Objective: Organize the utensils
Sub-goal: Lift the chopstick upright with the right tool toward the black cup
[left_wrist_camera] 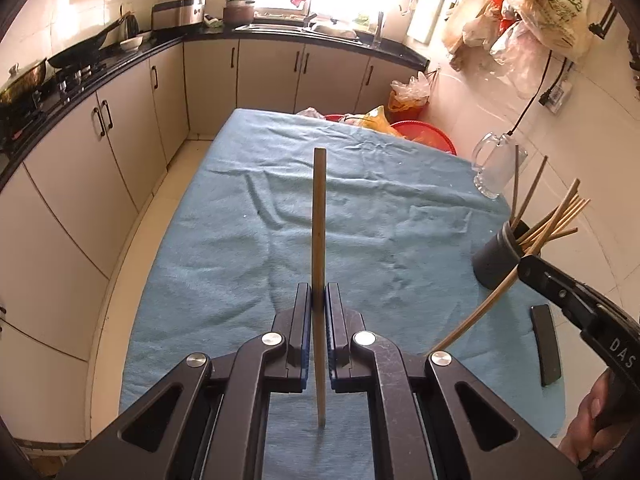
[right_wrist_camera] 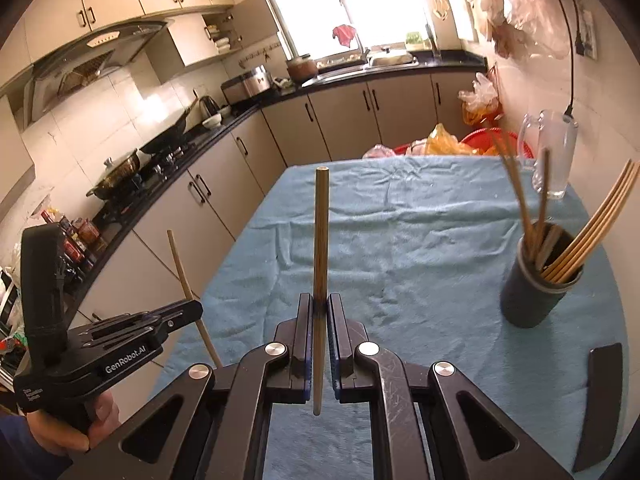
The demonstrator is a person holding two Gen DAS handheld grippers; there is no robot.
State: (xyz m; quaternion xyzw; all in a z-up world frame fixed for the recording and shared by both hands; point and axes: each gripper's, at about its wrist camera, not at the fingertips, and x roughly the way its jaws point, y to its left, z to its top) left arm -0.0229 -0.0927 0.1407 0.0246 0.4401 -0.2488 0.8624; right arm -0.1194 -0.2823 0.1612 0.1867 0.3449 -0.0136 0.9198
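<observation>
The left gripper [left_wrist_camera: 319, 300] was clamped tight on a pale wooden chopstick [left_wrist_camera: 319, 240] that stood upright between its pads, above the blue cloth-covered table [left_wrist_camera: 240, 240]. The right gripper [right_wrist_camera: 319, 312] pinched a darker chopstick [right_wrist_camera: 321, 236] the same way. Far right on the table, a dark cylindrical holder [right_wrist_camera: 536, 292] held several more chopsticks [right_wrist_camera: 592, 228], with a glass mug [right_wrist_camera: 554, 156] beyond it and a flat black case [right_wrist_camera: 600, 400] lying nearer.

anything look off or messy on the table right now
Nothing is spilled or broken. The chopsticks in the dark holder splay unevenly instead of standing together, and the blue cloth is wrinkled. Each hand-held gripper, left and right, pinches one chopstick.
</observation>
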